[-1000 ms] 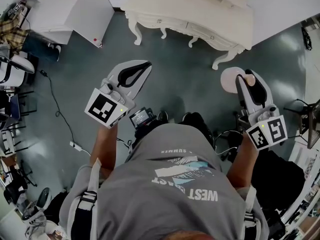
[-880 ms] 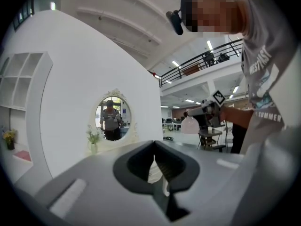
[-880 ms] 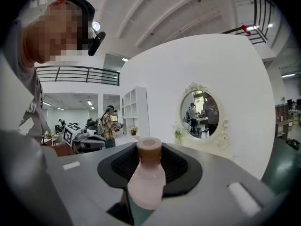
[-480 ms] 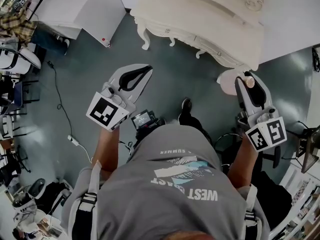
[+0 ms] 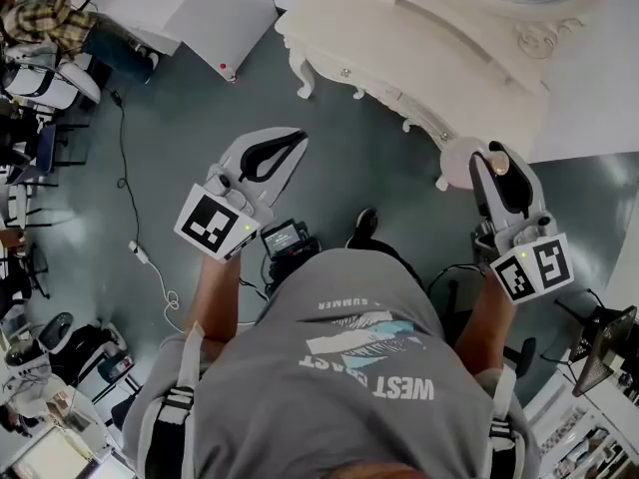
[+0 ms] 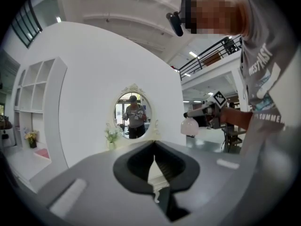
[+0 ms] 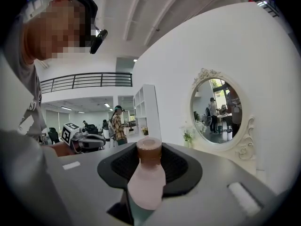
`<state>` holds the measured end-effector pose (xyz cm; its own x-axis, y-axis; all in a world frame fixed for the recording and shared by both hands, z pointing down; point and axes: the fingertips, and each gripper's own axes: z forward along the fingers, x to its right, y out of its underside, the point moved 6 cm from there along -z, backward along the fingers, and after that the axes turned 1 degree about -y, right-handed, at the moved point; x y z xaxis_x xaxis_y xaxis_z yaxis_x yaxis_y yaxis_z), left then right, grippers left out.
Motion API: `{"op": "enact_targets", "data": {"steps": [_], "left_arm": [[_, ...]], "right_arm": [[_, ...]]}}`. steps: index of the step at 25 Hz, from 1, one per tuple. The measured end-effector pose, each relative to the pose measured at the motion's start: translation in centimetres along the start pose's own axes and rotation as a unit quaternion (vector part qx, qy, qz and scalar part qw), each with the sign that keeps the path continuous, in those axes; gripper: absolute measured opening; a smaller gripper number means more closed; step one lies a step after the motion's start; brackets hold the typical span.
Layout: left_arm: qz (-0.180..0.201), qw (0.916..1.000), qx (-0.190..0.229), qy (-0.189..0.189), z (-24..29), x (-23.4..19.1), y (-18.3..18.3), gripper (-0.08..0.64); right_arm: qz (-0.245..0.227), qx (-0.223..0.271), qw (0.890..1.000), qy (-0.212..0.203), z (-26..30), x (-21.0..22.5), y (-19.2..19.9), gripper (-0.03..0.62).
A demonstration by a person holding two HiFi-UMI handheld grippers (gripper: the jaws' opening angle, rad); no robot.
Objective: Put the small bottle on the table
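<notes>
A small pink bottle [image 7: 146,181] with a brown cap [image 7: 149,150] stands between the jaws of my right gripper [image 7: 149,167], which is shut on it. In the head view that gripper [image 5: 499,173] is held at the right, close to the near edge of the white ornate dressing table [image 5: 439,58]; the cap [image 5: 500,164] shows at its tip. My left gripper [image 5: 285,146] is held out at the left over the grey floor, jaws shut and empty [image 6: 154,159]. From the left gripper view the bottle [image 6: 189,125] shows off to the right.
An oval mirror [image 7: 216,109] stands on the dressing table, with a small vase of flowers [image 7: 188,136] beside it. A white cabinet [image 5: 200,8] stands at the back left. A cable [image 5: 140,238] lies on the floor, and chairs [image 5: 40,78] crowd the left edge.
The dressing table has come nearer and lower in the head view as the person moves towards it. Both grippers keep the same pose, and the bottle stays in the right one.
</notes>
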<state>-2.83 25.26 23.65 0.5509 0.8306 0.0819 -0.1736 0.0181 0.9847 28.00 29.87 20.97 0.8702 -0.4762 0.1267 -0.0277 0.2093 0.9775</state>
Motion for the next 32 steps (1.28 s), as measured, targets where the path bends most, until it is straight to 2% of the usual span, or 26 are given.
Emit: {"op": "enact_targets", "data": {"steps": [11,18,23,32], "left_arm": [[0.002,0.9975,-0.019,-0.067,3.9,-0.1,-0.9,0.003],[0.002,0.9955,-0.023,-0.092,3.5,-1.5,-1.4,0.003],[-0.007,0.9964,-0.022,-0.082,4.0,-5.2,-0.4,0.003],[-0.002,0.9997,0.005,-0.023,8.0,-13.8,-0.8,0.003]], "right_arm": [[-0.008,-0.001,0.998,-0.064,3.7,6.6,-0.8,0.144],[-0.008,-0.007,0.997,-0.073,6.0,7.8,-1.2,0.144],[-0.009,-0.013,0.998,-0.056,7.9,7.6,-1.4,0.144],[0.004,-0.024,1.000,0.008,12.9,7.8,-2.3,0.144]]}}
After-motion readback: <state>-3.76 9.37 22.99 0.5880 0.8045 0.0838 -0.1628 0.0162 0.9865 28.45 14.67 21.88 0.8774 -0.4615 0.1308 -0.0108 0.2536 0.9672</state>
